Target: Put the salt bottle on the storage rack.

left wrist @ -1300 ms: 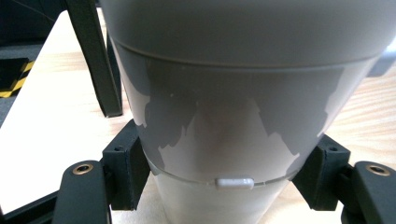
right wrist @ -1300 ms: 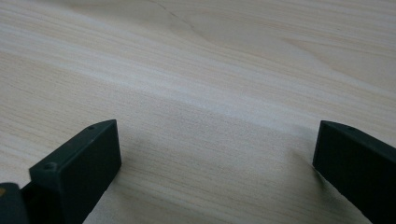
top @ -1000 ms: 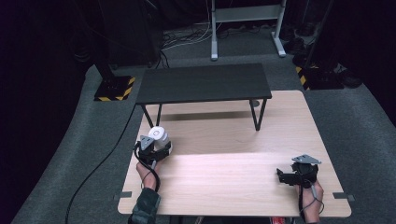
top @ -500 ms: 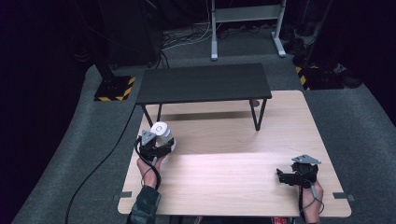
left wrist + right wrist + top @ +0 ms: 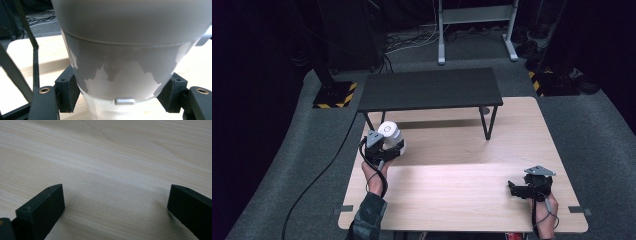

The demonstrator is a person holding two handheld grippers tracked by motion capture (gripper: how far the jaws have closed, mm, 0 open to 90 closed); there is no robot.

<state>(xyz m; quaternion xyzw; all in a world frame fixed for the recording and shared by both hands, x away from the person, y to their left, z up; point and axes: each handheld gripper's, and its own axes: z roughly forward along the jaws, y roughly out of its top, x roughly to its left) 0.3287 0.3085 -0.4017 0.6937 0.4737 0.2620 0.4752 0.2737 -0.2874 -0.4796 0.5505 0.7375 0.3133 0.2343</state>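
A pale wooden table (image 5: 462,195) fills the near scene, with a black bench (image 5: 430,89) standing across its far edge on 2 visible legs. Near the table's left edge, the left gripper (image 5: 383,148) clamps a white container (image 5: 120,55) between both jaws. It looks like a pot or jar, with no readable label. The right gripper (image 5: 523,189) rests near right, jaws spread apart over bare wood.

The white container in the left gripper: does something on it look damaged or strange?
The white container, held between the jaws of the left gripper, shows jagged, torn-looking patches of lighter and darker grey across its lower wall. This may be a peeled film or residue inside; the pictures cannot settle which. Nothing spilled shows on the wooden table.
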